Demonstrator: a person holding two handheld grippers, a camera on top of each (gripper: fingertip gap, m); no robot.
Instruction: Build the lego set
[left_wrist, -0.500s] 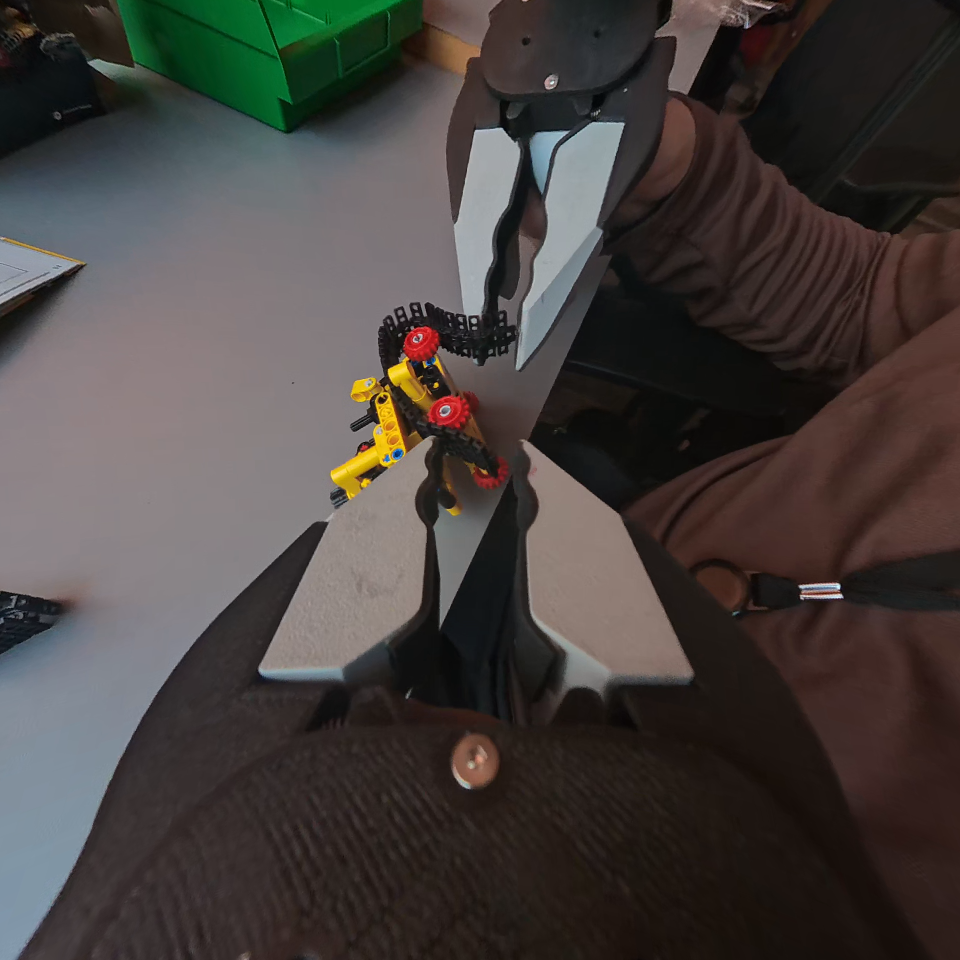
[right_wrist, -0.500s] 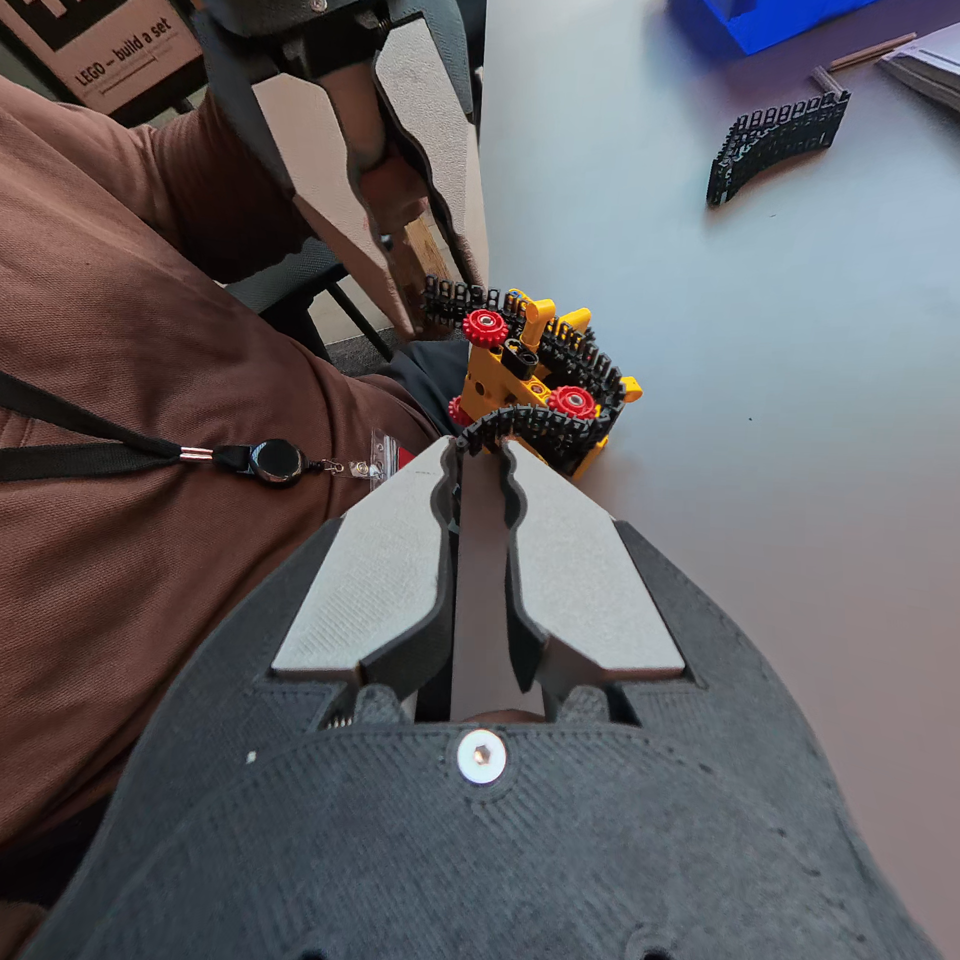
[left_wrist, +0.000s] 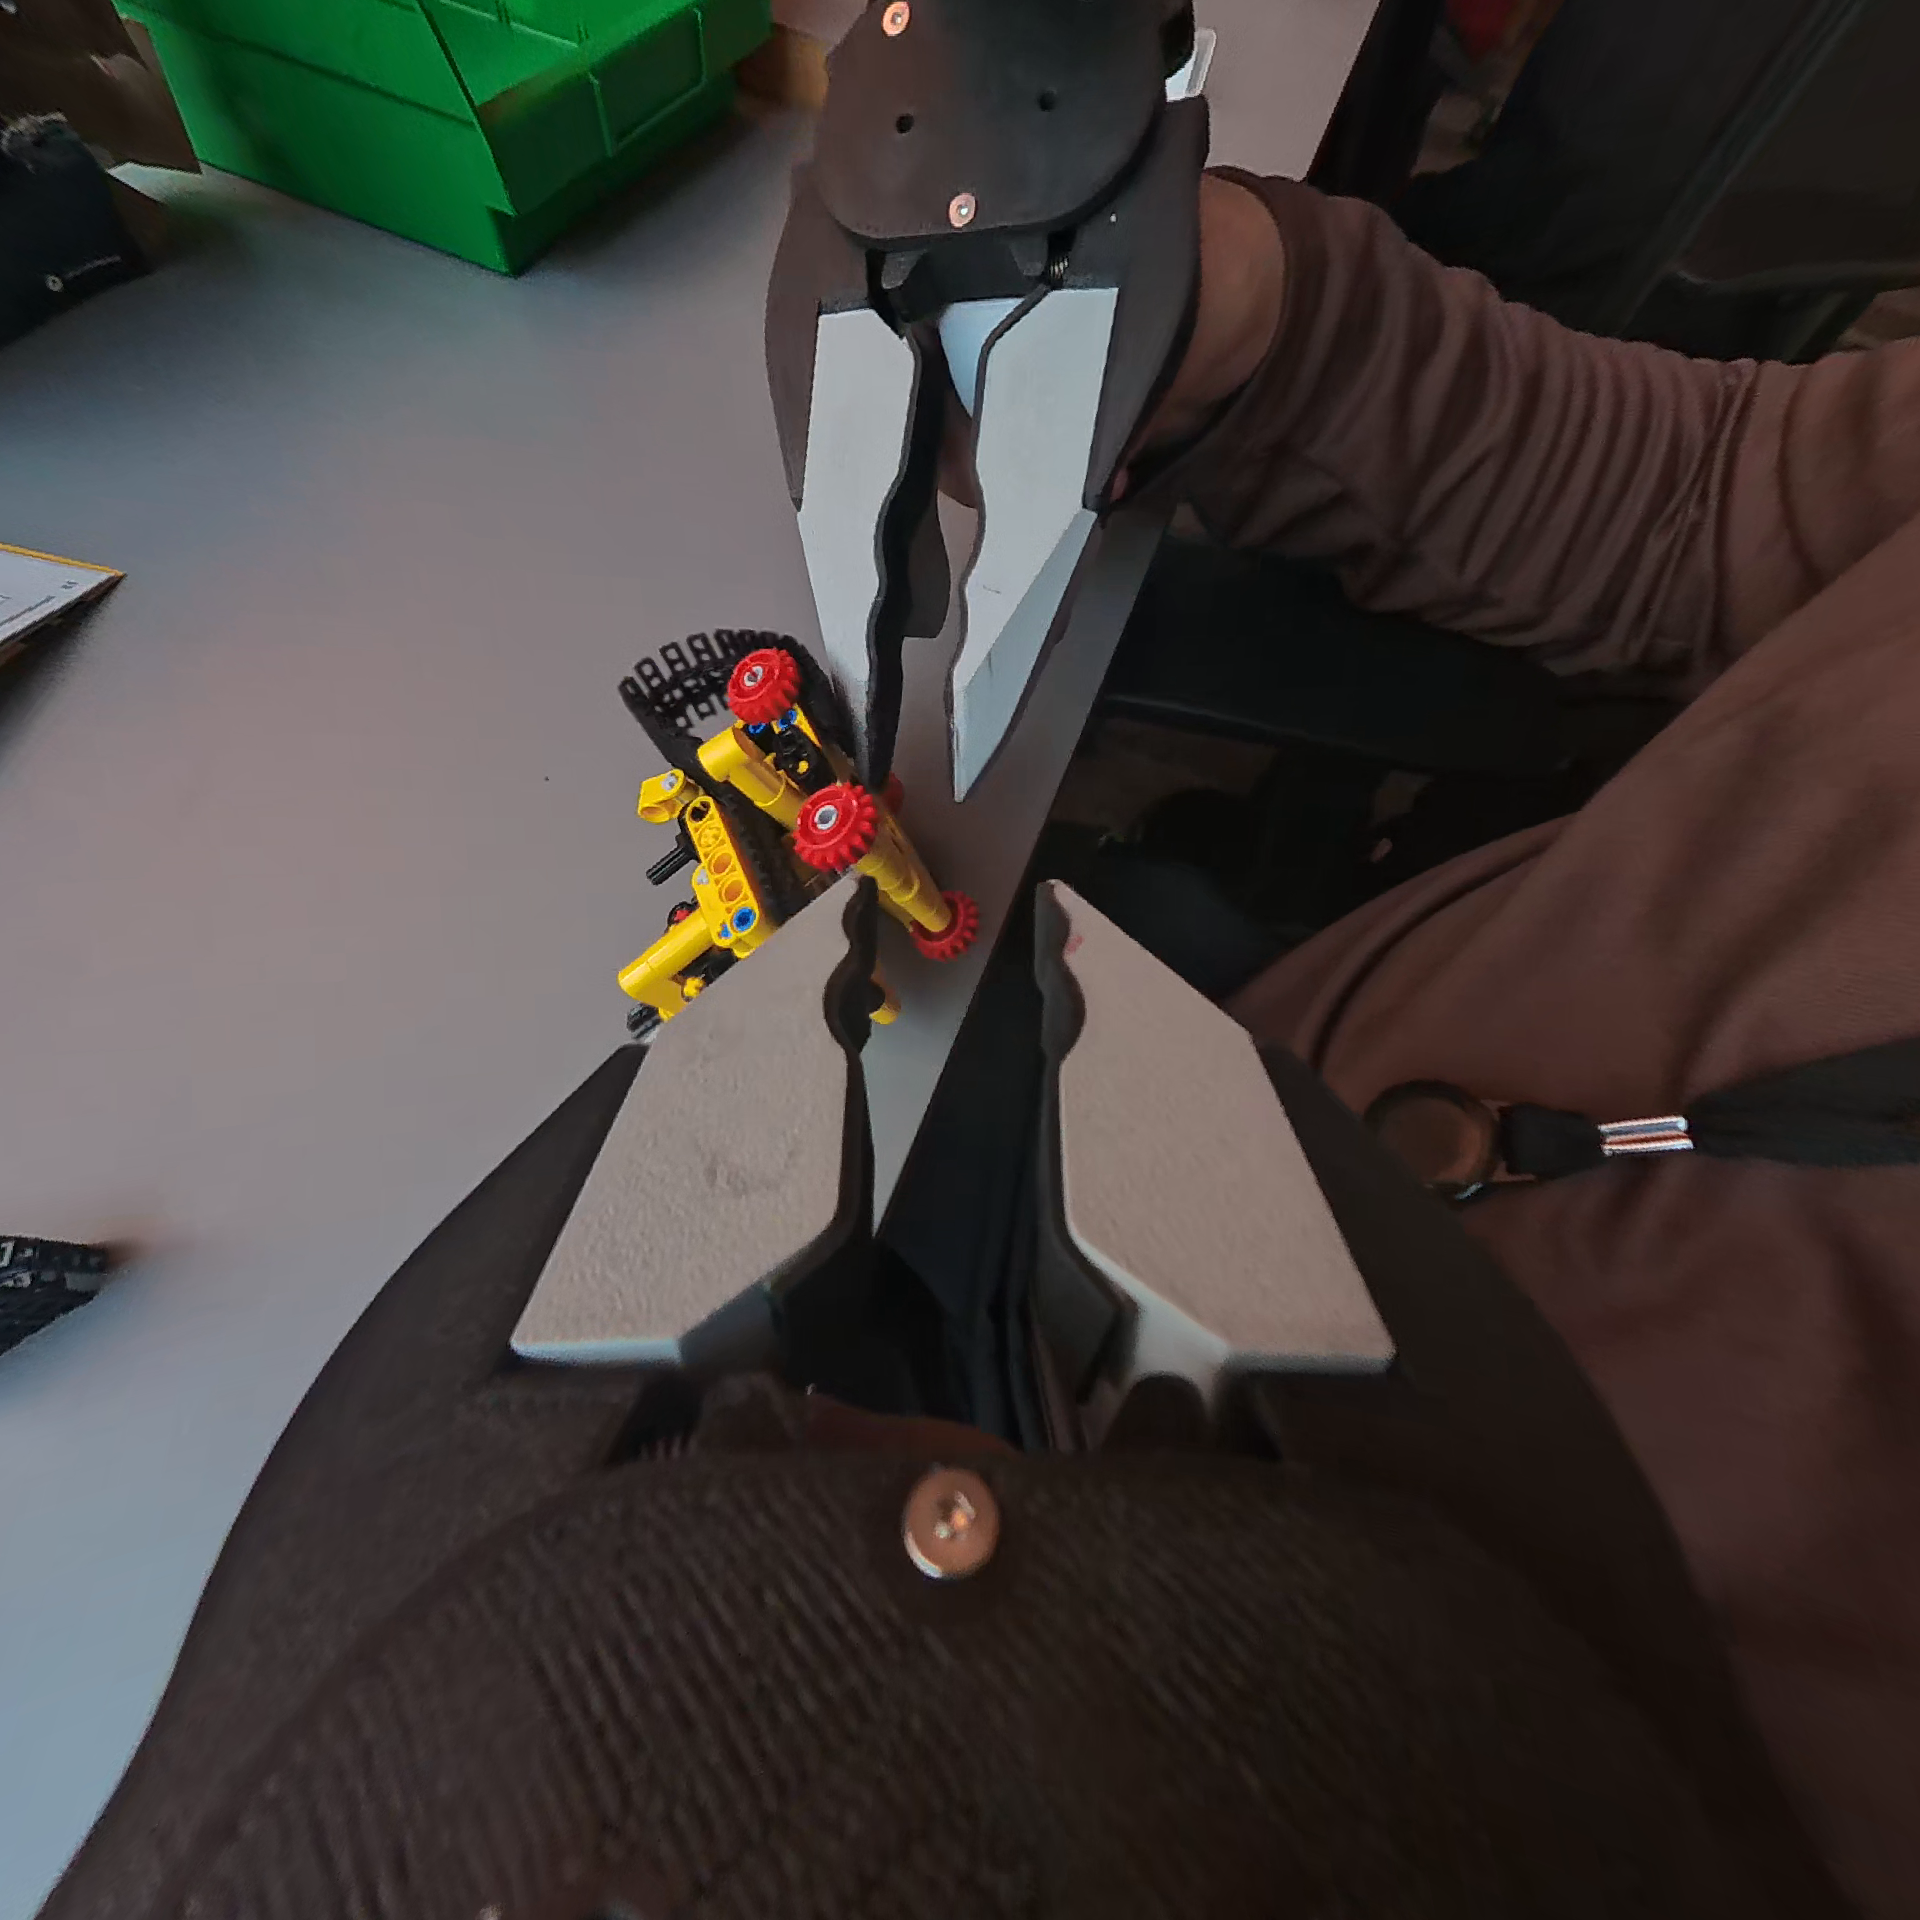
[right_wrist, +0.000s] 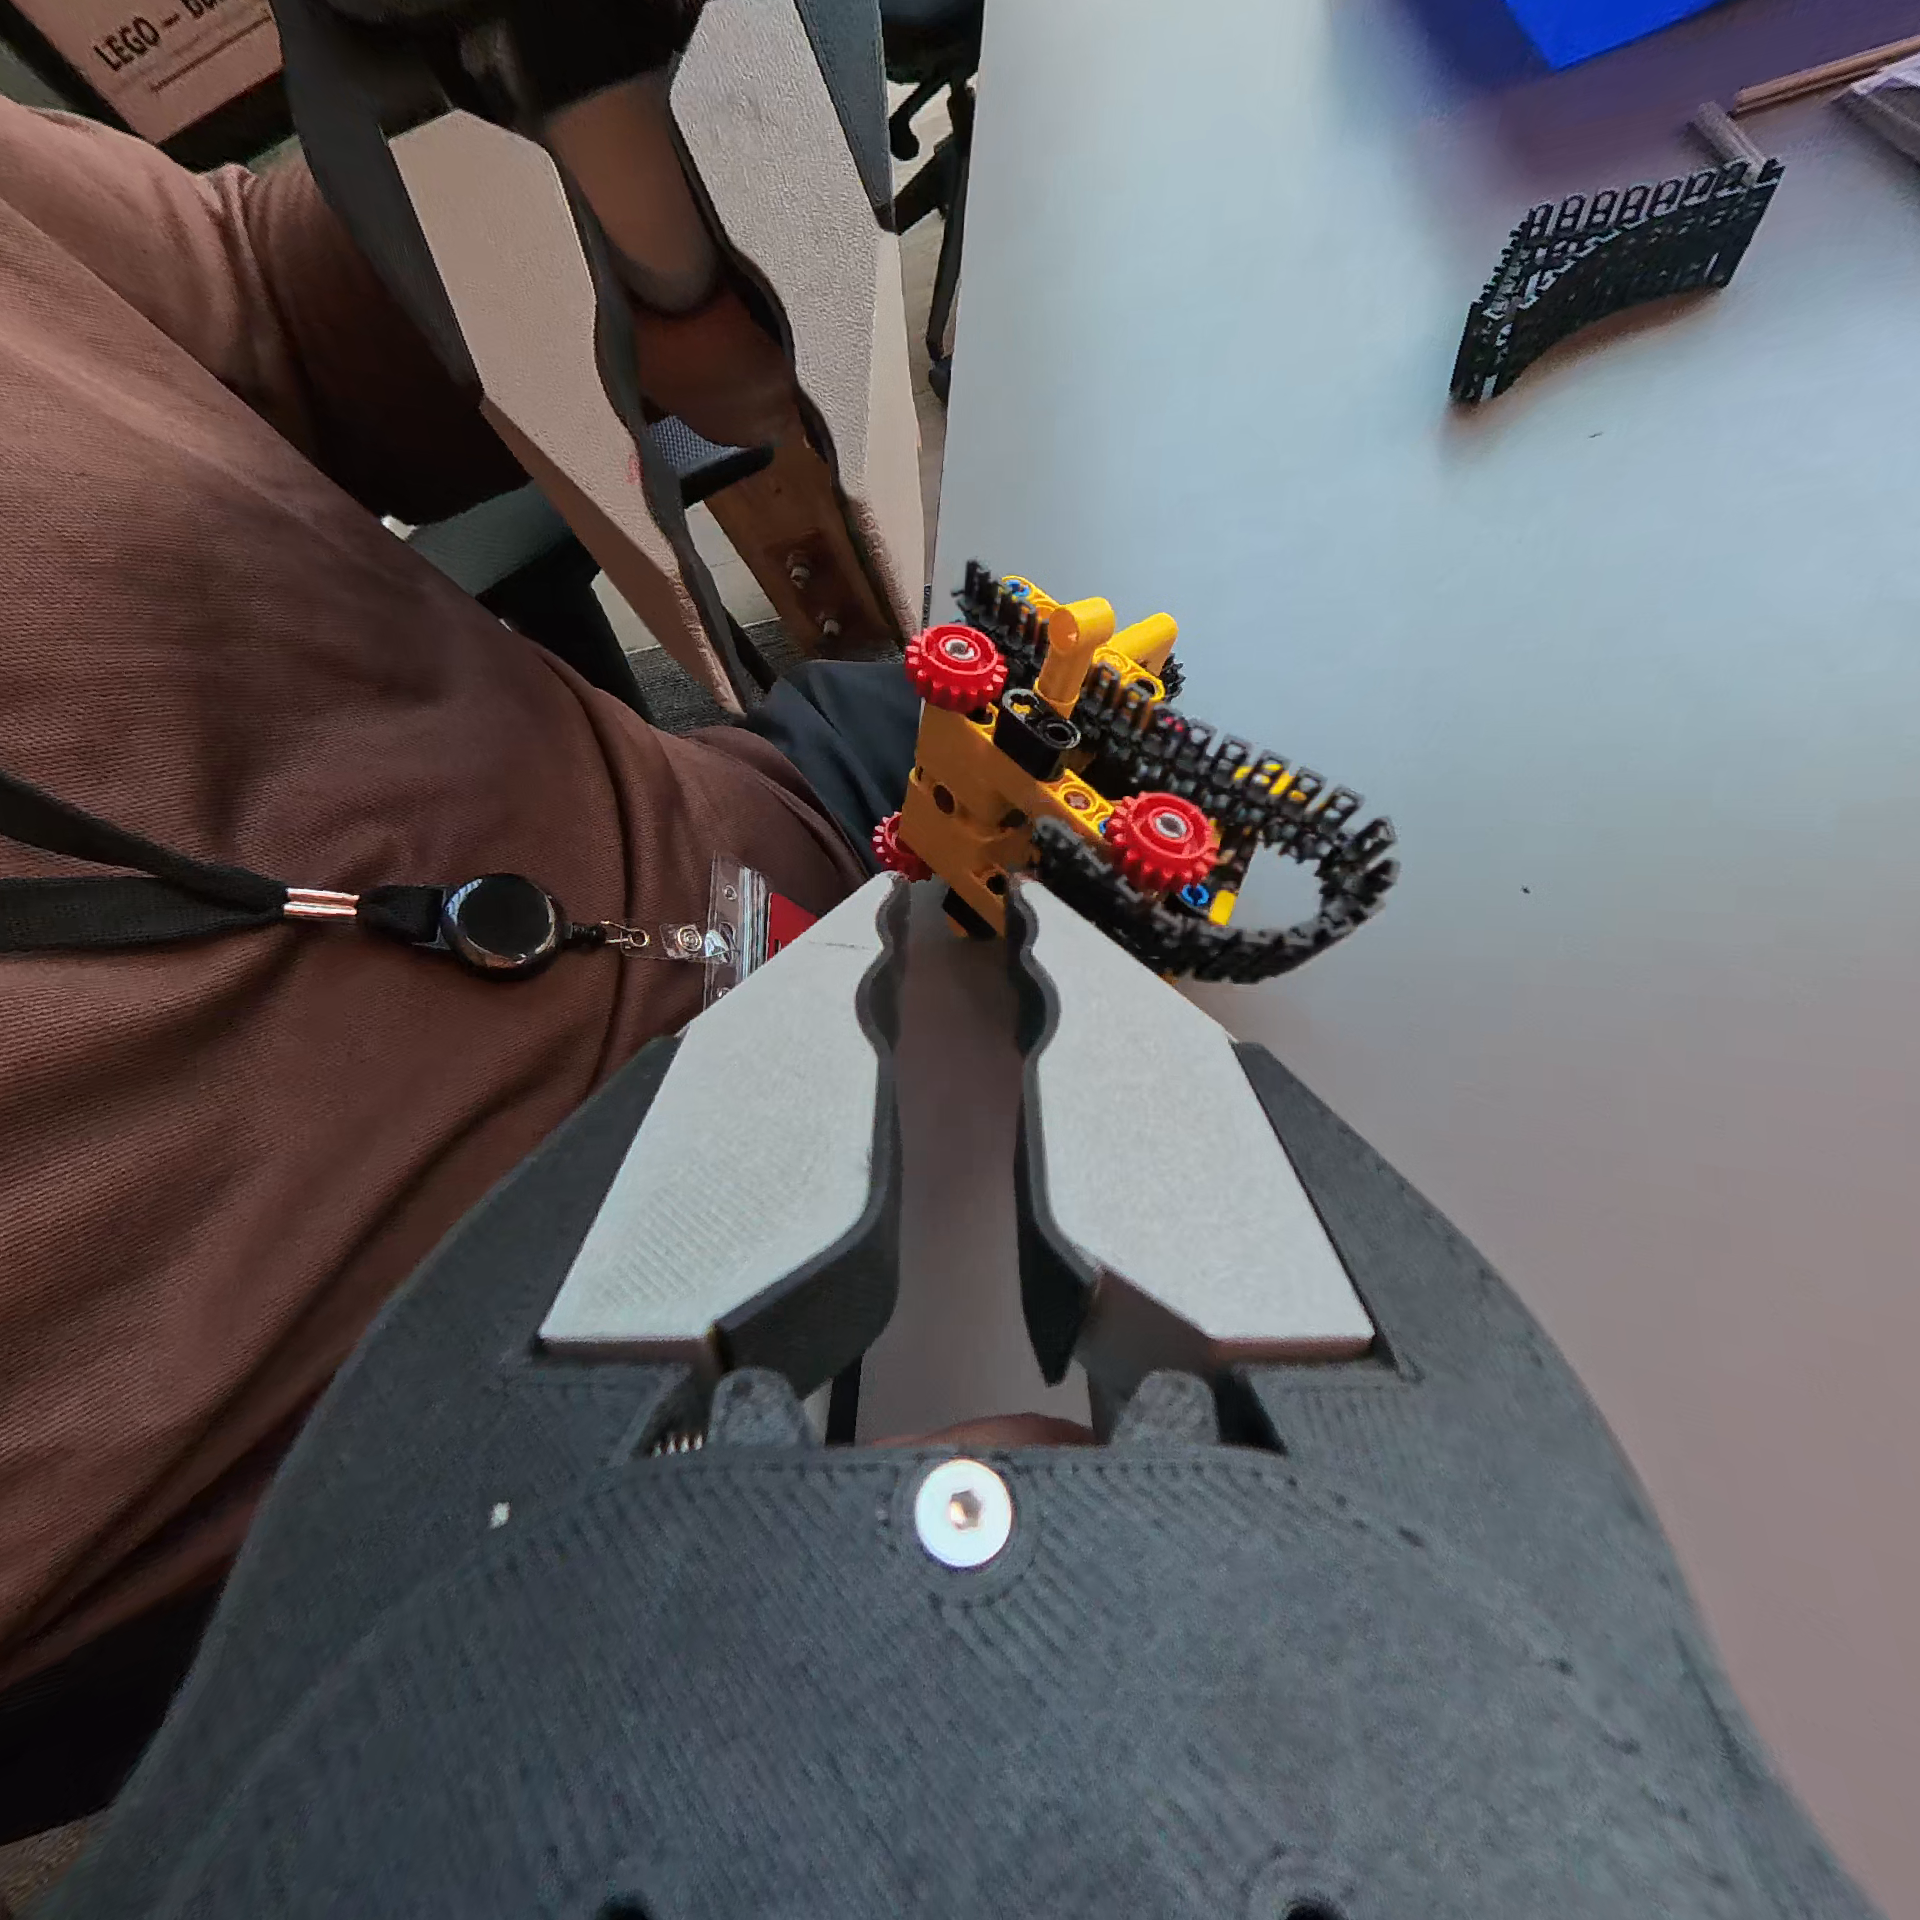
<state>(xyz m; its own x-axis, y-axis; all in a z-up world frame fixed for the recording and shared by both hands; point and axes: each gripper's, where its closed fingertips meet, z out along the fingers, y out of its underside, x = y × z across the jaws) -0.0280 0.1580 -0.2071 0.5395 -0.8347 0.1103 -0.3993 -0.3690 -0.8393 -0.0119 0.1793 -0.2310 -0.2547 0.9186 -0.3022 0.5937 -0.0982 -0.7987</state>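
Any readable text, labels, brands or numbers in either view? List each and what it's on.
Brown cardboard sign, top left of the right wrist view: printed words are legible, but not transcribed here.
Badge holder on the person's chest: card mostly hidden, unreadable.
Booklet at the table's left edge: print too small.
Lego model: no markings seen.

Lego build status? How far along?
Done: the yellow chassis with its red gears is assembled. In hand: one black track is draped round it, bulging loose and not seated; the left gripper and right gripper sit at the model, jaws open, holding nothing. Left: seat that track, then fit the second track lying apart on the table.
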